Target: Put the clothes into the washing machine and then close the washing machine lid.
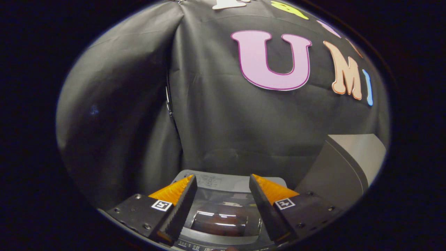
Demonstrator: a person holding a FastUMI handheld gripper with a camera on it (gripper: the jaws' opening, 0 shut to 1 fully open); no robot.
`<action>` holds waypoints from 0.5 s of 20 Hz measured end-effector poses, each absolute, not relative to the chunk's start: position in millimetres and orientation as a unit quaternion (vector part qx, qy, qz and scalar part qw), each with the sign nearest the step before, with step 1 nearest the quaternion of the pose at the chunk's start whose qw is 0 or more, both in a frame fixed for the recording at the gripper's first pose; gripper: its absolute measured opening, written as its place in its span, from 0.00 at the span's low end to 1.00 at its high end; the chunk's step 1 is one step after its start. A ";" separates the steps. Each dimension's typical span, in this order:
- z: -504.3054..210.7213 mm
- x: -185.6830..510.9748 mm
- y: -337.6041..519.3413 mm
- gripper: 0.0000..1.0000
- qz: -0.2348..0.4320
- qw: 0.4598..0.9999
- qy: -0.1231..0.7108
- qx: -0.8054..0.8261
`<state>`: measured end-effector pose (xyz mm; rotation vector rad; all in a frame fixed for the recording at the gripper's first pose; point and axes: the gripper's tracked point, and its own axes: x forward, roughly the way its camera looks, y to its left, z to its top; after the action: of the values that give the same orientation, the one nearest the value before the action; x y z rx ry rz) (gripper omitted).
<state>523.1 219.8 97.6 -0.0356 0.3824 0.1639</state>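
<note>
The gripper (223, 181) is held with its fingers (181, 205) apart and nothing is clamped between them. Below and between the fingers the washing machine (230, 183) is seen from above, its glossy dark lid (223, 218) apparently lying flat over the tub, with light streaks reflected in it. No clothes can be made out near the washing machine, so whether they are already inside cannot be told. Beside the washing machine, on the far side from the dark cloth corner, a pale grey slanted panel (345, 164) stands. The step in hand is judged to be either the very start or the very end of the task. If loading remains, the lid would have to be raised first and the clothes located away from the washing machine.
</note>
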 end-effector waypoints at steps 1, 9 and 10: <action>100.3 520.4 218.4 0.91 0.081 0.979 0.185 -0.014; 107.3 468.3 206.5 0.92 0.103 0.983 0.150 0.014; 106.4 460.1 205.8 0.93 0.106 0.984 0.146 0.013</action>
<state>460.1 205.8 106.4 0.0258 0.2929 0.2134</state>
